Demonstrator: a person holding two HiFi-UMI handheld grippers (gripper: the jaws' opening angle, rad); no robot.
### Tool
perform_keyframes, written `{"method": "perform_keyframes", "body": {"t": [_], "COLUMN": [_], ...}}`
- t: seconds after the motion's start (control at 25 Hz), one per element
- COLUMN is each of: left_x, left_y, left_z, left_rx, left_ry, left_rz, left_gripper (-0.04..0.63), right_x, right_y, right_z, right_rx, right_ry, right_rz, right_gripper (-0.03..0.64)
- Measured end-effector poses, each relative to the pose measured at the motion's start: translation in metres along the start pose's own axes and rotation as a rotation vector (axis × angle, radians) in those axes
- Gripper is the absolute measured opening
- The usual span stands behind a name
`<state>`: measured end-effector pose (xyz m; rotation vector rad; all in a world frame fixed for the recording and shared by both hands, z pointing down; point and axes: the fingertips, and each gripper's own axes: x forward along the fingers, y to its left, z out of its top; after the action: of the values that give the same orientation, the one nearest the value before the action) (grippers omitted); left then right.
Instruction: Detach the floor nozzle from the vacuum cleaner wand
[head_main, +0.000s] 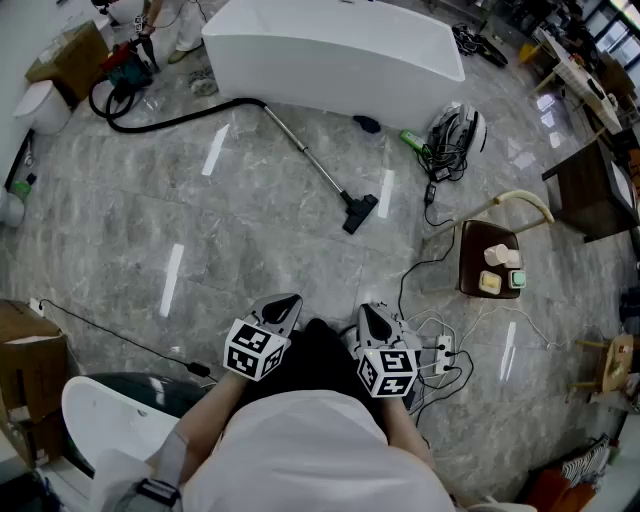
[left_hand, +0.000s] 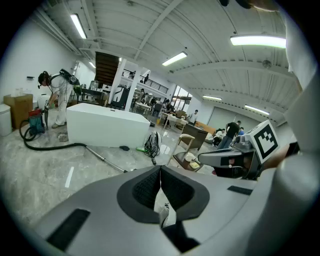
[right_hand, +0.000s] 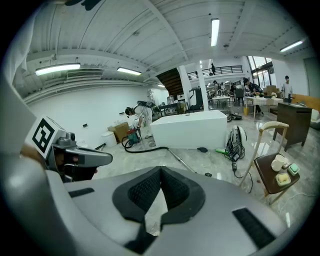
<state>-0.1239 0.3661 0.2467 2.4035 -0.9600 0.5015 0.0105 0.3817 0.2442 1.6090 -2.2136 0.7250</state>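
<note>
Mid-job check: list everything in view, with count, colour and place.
floor nozzle: one, black, mid-floor, on the wand's end
wand: one, silver, slanting from nozzle to hose
hose: one, black, curving far left
vacuum canister: one, red and teal, far left
bathtub: one, white, far centre
chair: one, brown seat, right
power strip: one, white, near right floor
cardboard boxes: two, brown, far left and near left
left tool: one, grey, shut, empty, near centre
right tool: one, grey, shut, empty, beside it
</note>
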Motion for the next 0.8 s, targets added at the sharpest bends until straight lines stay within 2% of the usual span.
{"method": "perform_keyframes", "body": {"t": [0.36, 0.56, 0.68, 0.8], "left_x": [-0.005, -0.013, -0.02, -0.028], "left_y": [0.004, 0.015, 0.022, 0.028], "left_z": [0.007, 0.048, 0.079, 0.102], "left_rx": [0.015, 0.077, 0.096, 0.136], "left_ry": [-0.039, -0.165, -0.254, -0.305], "left_rz": [-0.006, 0.024, 0.043, 0.054], "left_gripper": [0.011, 0.011, 0.011, 0.011], "right_x": [0.009, 0.013, 0.014, 0.01], "right_y": [0.015, 0.029, 0.033, 0.038], "right_z": [0.009, 0.054, 0.078, 0.098], "right_rx": [-0.024, 0.05, 0.105, 0.145], "right_ry": [-0.027, -0.19, -0.271, -0.353], "right_rz": [0.029, 0.087, 0.074, 0.062], "right_gripper": [0.015, 0.017, 0.017, 0.017]}}
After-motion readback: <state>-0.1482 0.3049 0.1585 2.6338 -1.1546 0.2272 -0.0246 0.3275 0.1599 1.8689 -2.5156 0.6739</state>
